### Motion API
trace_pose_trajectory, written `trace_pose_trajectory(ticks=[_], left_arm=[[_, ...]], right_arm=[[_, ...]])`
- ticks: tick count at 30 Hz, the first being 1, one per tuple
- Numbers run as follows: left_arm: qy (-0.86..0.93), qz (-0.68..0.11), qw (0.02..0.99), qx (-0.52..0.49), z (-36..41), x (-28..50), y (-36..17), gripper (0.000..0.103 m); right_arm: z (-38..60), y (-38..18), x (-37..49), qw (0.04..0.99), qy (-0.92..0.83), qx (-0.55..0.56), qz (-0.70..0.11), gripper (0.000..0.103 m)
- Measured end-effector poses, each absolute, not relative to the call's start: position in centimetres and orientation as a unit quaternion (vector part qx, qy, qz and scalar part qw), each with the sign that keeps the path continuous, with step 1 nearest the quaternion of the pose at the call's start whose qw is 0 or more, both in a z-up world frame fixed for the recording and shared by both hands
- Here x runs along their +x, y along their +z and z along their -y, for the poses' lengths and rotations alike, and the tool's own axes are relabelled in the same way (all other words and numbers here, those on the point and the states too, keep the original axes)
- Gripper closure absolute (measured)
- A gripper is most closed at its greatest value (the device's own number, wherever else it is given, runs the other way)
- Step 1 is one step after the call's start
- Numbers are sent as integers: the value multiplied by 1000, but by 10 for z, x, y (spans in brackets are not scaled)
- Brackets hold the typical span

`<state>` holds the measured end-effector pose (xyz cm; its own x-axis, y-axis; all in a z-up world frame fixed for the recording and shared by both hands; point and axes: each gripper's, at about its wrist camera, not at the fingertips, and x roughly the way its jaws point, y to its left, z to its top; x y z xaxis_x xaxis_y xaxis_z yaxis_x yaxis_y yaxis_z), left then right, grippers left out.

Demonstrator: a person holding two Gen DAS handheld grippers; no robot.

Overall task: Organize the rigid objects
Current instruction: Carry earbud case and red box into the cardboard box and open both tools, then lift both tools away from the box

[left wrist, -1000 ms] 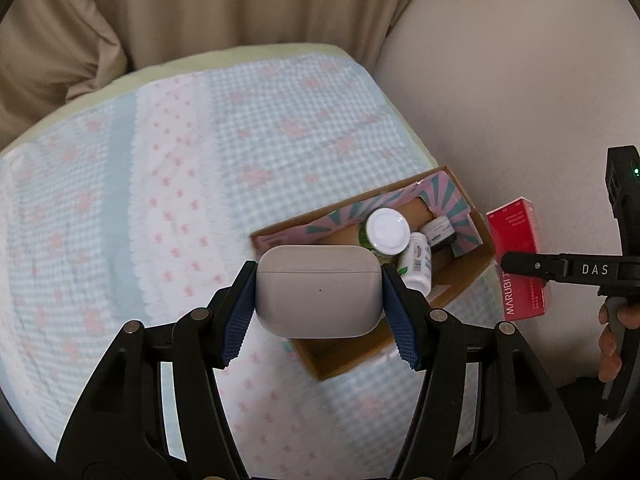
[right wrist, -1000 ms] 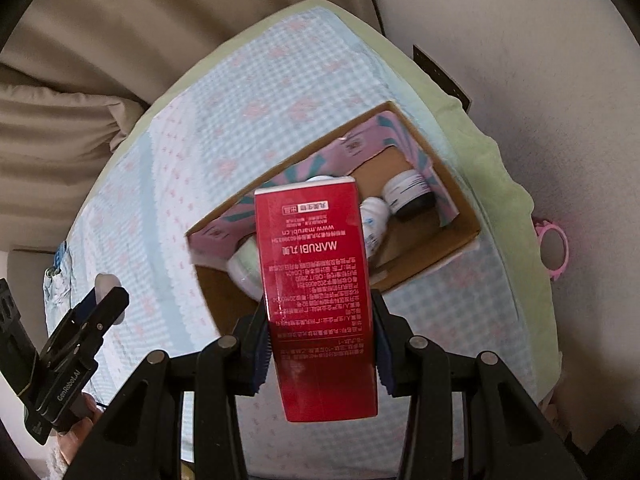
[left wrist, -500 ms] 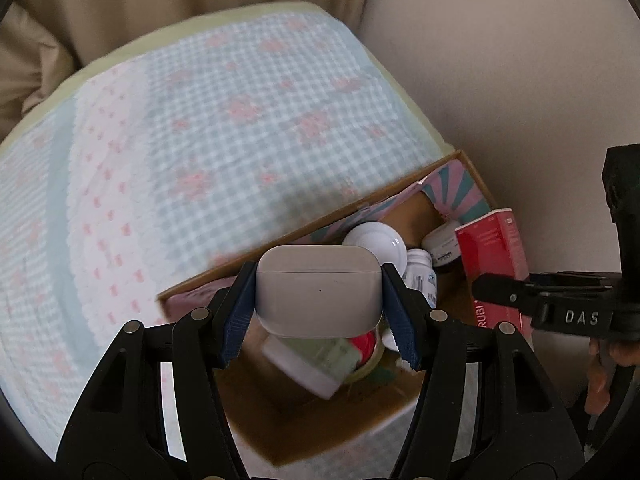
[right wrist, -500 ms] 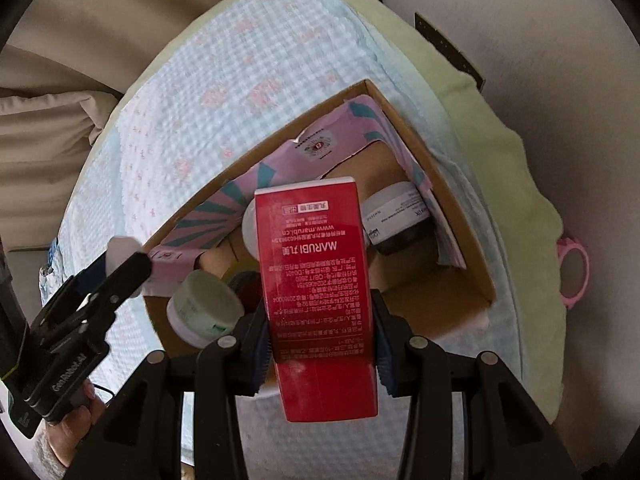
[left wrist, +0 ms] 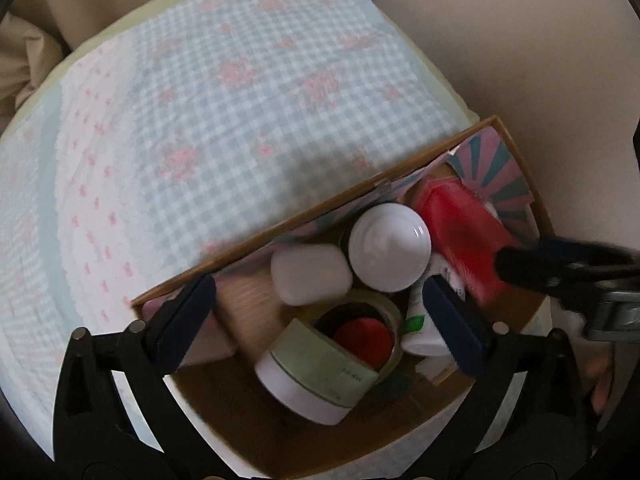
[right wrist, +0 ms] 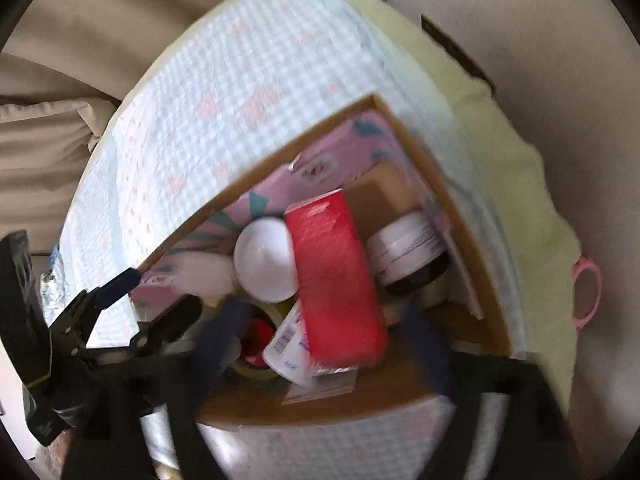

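Left wrist view: left gripper (left wrist: 316, 312) stands spread wide and empty over the box (left wrist: 404, 436) at lower centre; the white case (left wrist: 310, 276) lies loose inside, beside the white cap (left wrist: 388, 254)
Right wrist view: right gripper (right wrist: 328, 340) is blurred at lower centre; its fingers sit apart on either side of the red carton (right wrist: 336, 280), seemingly released, with no contact visible
Red carton: rests tilted in the box, leaning over a white bottle (right wrist: 286, 346); a dark-based jar (right wrist: 408, 254) lies just right of it
Other contents: green-banded jar (left wrist: 316, 368) on its side at lower centre of the left view; tape roll (left wrist: 360, 332) with a red thing in its core
Done: case and carton both look to be in the box; all the small items seen are inside
Left: probably nothing but pulling both grippers back; the cloth (left wrist: 208, 120) in the upper part of both frames shows no loose items, though its hidden parts cannot be judged
Risk: carton sits propped, so it may slide once clear
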<state>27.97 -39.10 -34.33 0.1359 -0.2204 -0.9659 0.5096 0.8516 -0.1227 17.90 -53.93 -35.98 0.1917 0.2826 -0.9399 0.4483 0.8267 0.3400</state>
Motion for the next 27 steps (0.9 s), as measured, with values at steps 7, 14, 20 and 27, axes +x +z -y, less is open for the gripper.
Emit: trace_pose_trajectory(ticks=[7,14,20,27], left_arm=[[-239,-614,743,117,373,271,-339,0],[-238,-612,746,111,363,267,-323,0],[-241,-601,755,109,355,257,-298,0],[-238,-571,781,85,327,239,-240,0]], right_arm=[[544,-349,169,724,-88,244,-639,0],[534,-346,164,721,-78,255,-640,0],[523,-328,158,731,-79,252,-629,0],[504,-283,147,759,-74,227,-605,0]])
